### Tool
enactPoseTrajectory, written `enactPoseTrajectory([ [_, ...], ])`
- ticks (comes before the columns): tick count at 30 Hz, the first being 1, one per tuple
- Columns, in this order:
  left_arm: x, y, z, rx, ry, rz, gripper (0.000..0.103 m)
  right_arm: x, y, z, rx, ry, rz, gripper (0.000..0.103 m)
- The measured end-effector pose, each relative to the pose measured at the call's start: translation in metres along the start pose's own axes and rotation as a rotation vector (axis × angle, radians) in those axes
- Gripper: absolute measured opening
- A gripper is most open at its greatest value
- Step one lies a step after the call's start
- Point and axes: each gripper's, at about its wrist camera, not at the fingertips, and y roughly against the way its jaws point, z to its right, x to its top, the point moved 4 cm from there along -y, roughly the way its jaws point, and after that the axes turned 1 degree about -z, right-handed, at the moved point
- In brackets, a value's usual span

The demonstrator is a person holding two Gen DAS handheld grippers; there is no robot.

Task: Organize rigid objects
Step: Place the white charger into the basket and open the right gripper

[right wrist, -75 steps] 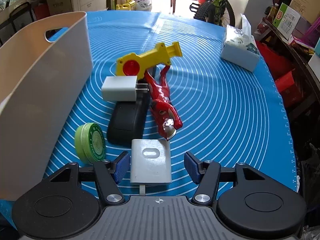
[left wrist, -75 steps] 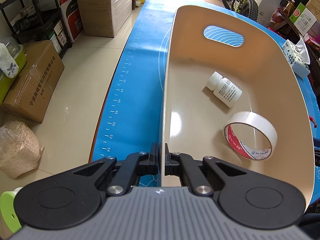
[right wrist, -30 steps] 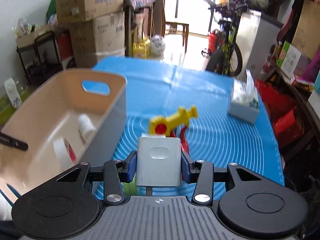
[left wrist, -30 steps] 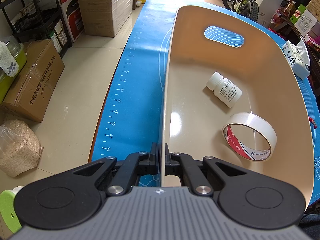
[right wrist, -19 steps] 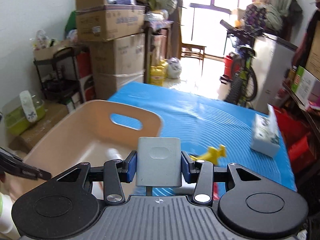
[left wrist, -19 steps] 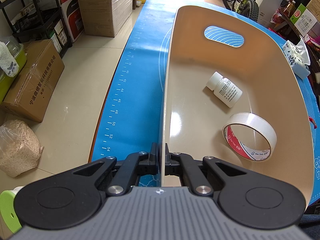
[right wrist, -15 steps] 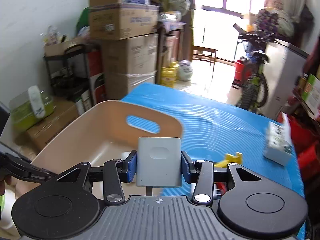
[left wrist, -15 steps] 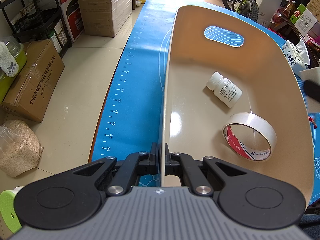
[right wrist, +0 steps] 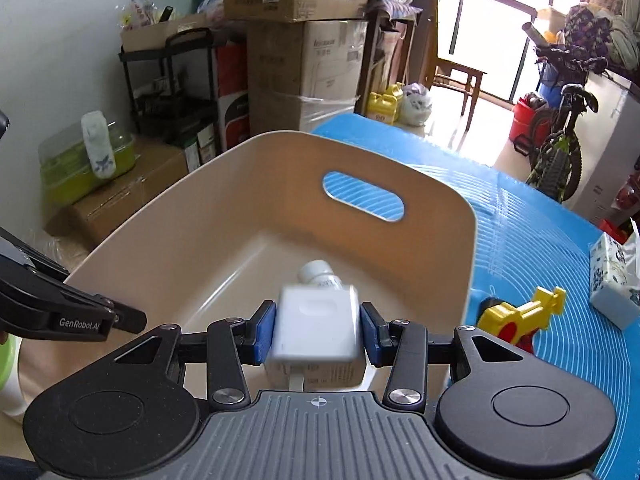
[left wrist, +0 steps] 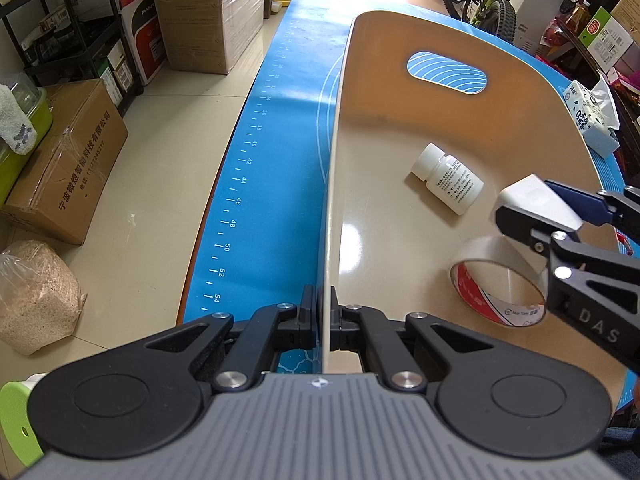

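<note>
Bin (right wrist: 168,236) is clamped at its near rim by the left gripper (left wrist: 323,322), jaws shut on the wall. Charger (right wrist: 316,330) sits between the right gripper (right wrist: 316,334) pads, blurred; jaws look spread with gaps on both sides, so release over the bin is judged under way. Bottle (left wrist: 448,178) and tape (left wrist: 500,284) are already in the bin, directly ahead of and below the right gripper. Left to sort: yellow toy (right wrist: 520,312) on the surface, right of that gripper outside the bin wall; other items cannot be seen. Tissue box (right wrist: 614,284) is farther right. Nothing is seen blocking the drop; the charger may land on the tape.
</note>
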Motion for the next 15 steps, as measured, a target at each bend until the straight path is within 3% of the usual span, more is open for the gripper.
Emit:
enactPoseTrajectory([
  [8, 0.000, 0.000, 0.000, 0.000, 0.000, 0.000, 0.004, 0.000, -0.005, -0.012, 0.014, 0.038, -0.009, 0.050],
  [15, 0.000, -0.001, 0.001, -0.001, -0.001, 0.000, 0.004, -0.004, -0.024, -0.014, 0.039, 0.021, -0.114, 0.050],
])
